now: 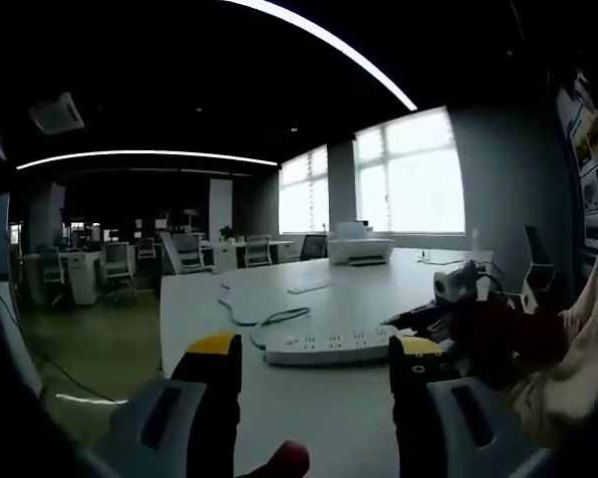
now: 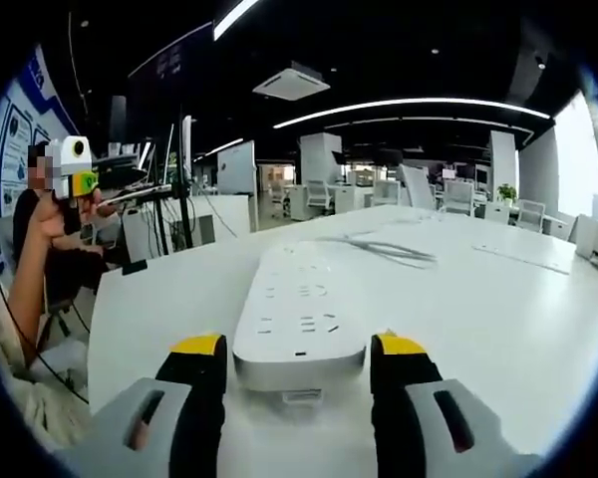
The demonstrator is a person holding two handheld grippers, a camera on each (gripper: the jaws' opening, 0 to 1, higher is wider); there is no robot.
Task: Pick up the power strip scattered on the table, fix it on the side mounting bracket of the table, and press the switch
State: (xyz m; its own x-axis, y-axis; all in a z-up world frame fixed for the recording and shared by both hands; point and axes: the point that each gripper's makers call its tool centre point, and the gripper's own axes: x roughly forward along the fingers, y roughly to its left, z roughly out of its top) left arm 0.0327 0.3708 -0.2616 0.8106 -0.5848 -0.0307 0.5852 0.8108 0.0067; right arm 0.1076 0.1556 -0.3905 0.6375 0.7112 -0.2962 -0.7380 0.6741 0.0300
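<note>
Both hand-held grippers, left (image 1: 316, 354) and right (image 2: 298, 356), spread wide; power strip (image 2: 299, 314) btwn right jaws, near end partly hidden.

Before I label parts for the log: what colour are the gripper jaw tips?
Yellow, over black jaws; clearest in the right gripper view, either side of the white power strip.
</note>
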